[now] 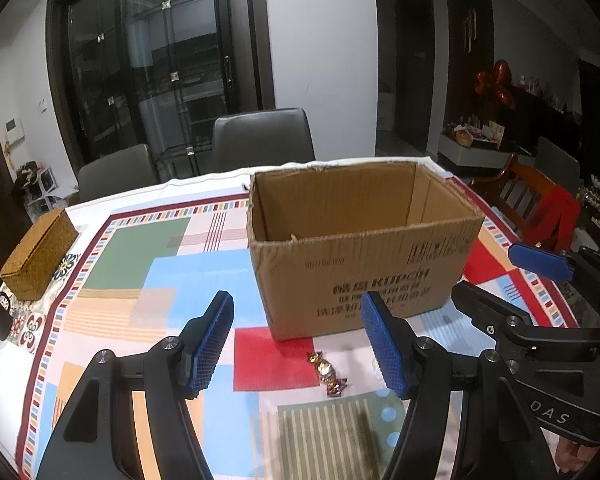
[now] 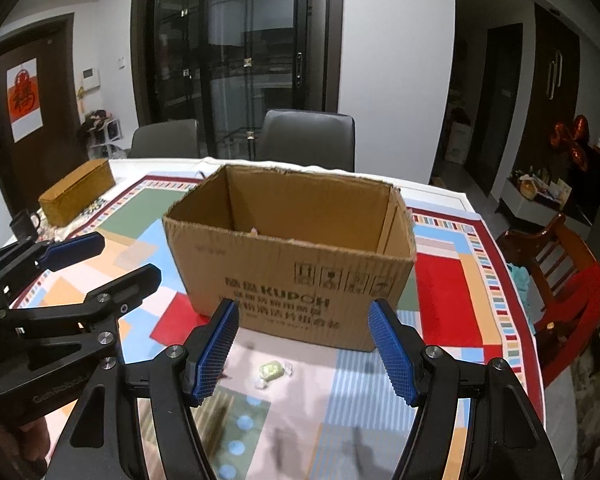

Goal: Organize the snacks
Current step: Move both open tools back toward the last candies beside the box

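Both tongs, the left tongs (image 1: 296, 344) and the right tongs (image 2: 304, 348), are spread and pinch nothing. The open cardboard box (image 1: 360, 264) stands on the far part of the surface (image 1: 140, 264). Near it lie a gold-wrapped candy (image 1: 328, 374) between the left tongs and a pale candy (image 2: 272, 372) between the right ones.

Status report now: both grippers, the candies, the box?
Left gripper, right gripper open, empty. Gold-wrapped candy, pale candy before open cardboard box. Nothing blocking.

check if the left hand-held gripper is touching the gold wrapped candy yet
Apart. The left wrist view shows the left hand-held gripper open above the tablecloth, with the gold wrapped candy lying untouched between and beyond its pads.
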Demonstrator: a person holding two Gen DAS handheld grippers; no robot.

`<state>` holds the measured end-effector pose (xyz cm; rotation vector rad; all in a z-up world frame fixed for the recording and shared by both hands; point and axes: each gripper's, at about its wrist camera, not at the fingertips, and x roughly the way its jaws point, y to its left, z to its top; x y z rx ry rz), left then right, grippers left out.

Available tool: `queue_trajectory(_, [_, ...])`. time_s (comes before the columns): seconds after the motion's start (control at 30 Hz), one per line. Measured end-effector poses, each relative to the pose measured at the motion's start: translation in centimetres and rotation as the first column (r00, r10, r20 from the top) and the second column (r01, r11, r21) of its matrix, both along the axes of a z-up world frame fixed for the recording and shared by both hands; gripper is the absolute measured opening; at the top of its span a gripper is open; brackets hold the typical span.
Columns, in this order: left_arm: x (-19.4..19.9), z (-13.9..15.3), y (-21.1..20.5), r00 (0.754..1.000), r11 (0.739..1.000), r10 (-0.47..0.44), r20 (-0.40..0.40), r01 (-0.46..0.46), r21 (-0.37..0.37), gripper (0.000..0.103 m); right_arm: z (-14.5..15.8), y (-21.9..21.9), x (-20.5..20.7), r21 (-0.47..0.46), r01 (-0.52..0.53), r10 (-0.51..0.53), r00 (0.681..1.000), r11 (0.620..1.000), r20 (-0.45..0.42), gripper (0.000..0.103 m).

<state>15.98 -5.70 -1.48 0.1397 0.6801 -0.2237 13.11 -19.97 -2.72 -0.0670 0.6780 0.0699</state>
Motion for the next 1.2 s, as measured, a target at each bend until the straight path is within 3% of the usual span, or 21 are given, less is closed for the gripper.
queue_trajectory(0.97, [-0.2, -10.6, -0.8, 0.989, 0.994, -0.043, -0.145, 0.057, 0.096, 0.065, -8.9, 0.3, 0.9, -0.029, -0.079, 0.074, 0.986, 0.996, -0.149, 0.068])
queue_trajectory(1.2, [0.2, -12.5, -1.1, 0.985, 0.994, -0.056, -0.166, 0.072, 0.087, 0.065, -10.3, 0.4, 1.3, -0.043, -0.125, 0.117, 0.981, 0.991, -0.155, 0.068])
